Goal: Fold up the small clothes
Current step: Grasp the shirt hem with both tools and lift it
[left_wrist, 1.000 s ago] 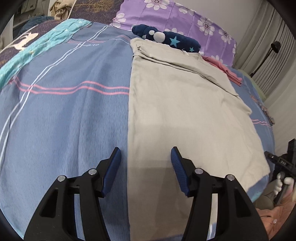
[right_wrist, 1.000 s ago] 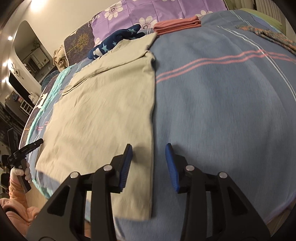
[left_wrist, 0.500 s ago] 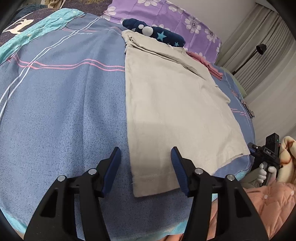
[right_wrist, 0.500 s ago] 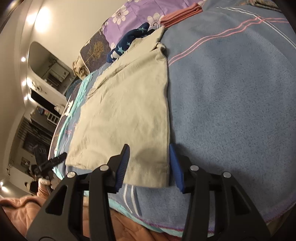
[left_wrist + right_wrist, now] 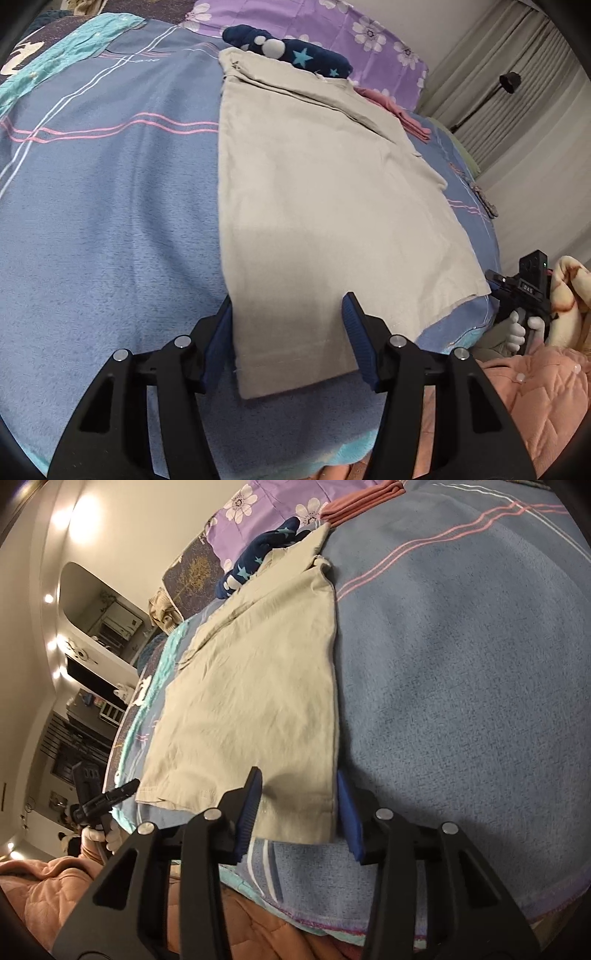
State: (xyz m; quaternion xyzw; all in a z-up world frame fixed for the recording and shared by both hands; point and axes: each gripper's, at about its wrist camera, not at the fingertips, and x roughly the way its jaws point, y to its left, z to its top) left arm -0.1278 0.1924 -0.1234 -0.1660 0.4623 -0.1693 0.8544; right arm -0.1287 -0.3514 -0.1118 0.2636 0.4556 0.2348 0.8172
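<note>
Left wrist view looks down over a blue striped bedspread (image 5: 92,221) that fills the space ahead of and on both sides of the fingers. On it, straight ahead of the left gripper (image 5: 287,317), lies a beige garment (image 5: 314,192) spread flat, running from between the fingers away to the far end of the bed. Its near hem corner sits between the two blue pads, which stand apart with a gap on either side of the cloth; nothing is pinched. Beyond the garment's far end a dark navy star-patterned cloth (image 5: 295,55) lies against a purple flowered pillow (image 5: 332,33), and a folded pink piece (image 5: 402,114) rests off to the right of that far end. Far right of the fingers, past the bed's edge, the right gripper (image 5: 496,284) shows in a white-gloved hand (image 5: 524,328).

From the right wrist, the beige garment (image 5: 258,686) stretches ahead and to the left of the right gripper (image 5: 299,805). Its near right corner lies between the pads, which are parted and not pressing on it. The bedspread (image 5: 461,664) spreads ahead and to the right. Far left of the fingers, the left gripper (image 5: 122,788) is held in a gloved hand (image 5: 98,834).
</note>
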